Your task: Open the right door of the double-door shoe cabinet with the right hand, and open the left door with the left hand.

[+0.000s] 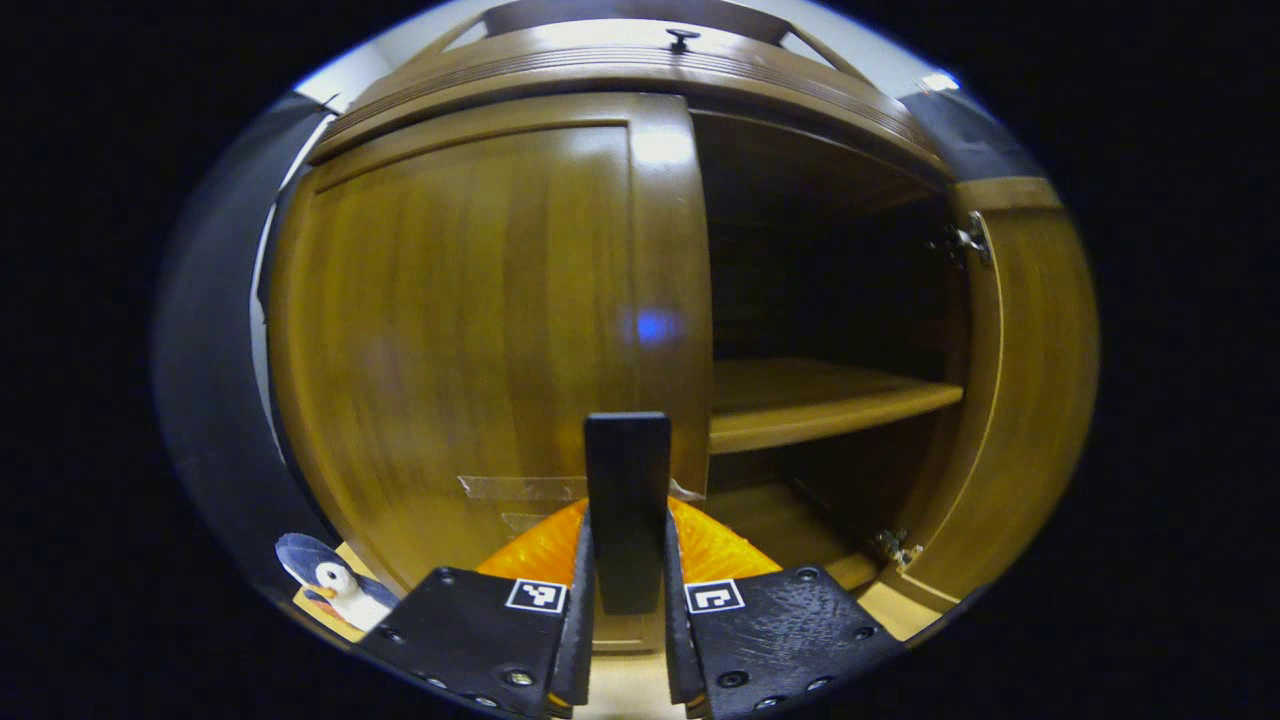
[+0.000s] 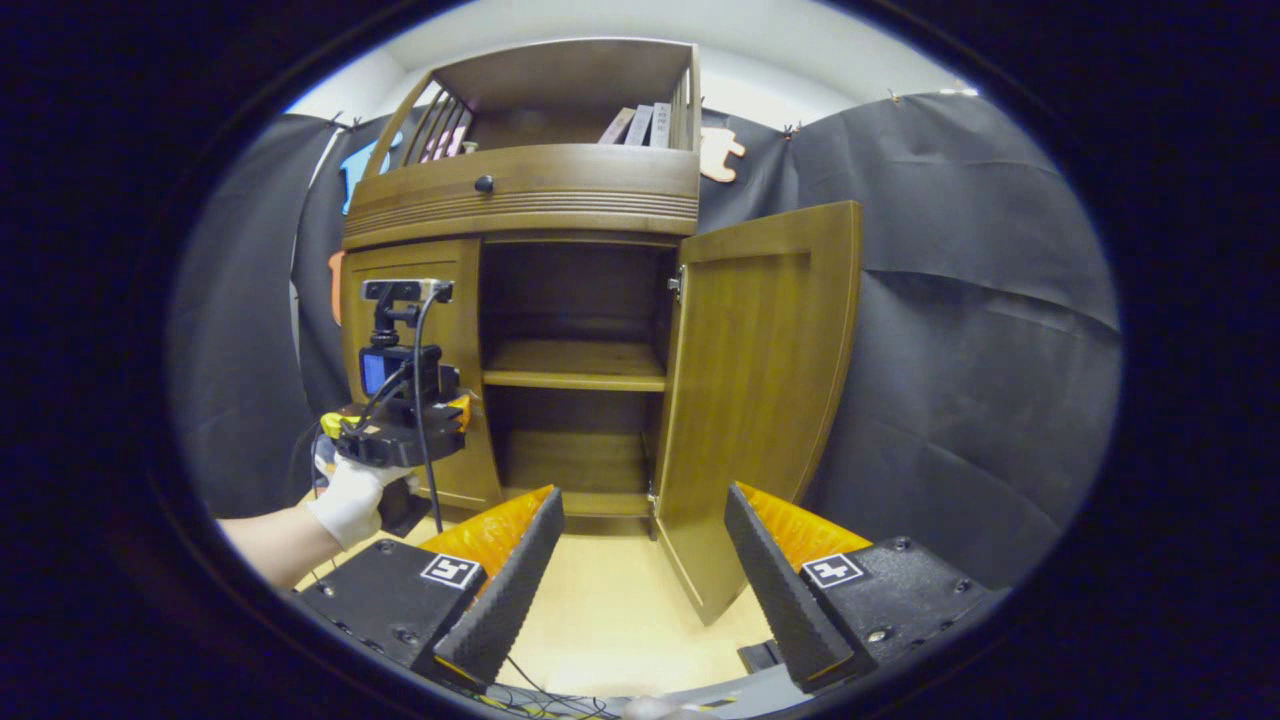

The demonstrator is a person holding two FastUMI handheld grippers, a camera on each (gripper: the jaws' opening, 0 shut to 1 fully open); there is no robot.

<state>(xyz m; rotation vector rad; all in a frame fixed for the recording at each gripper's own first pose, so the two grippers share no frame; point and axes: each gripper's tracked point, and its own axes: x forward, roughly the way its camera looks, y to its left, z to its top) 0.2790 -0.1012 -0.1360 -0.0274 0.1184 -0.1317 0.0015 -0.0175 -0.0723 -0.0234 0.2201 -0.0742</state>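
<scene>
One door of the two is already swung wide, so the second half of the task is in hand. At the left of the right gripper view, a gloved hand (image 2: 352,500) is seen holding the left claw (image 2: 400,425) up against the closed left door (image 2: 415,262) of the shoe cabinet (image 2: 520,185). In the left gripper view, the left claw (image 1: 628,620) is closed on a dark upright handle (image 1: 627,490) at that door's (image 1: 450,330) inner edge, both fingers pressed to its sides. Further right, the bare shelf (image 1: 820,400) and the opened right door (image 1: 1030,390) are shown. The right claw (image 2: 645,590) is held open and empty, well back from the right door (image 2: 760,390). A pull outward along the hinge arc, grip kept firm, is judged to be called for next.
</scene>
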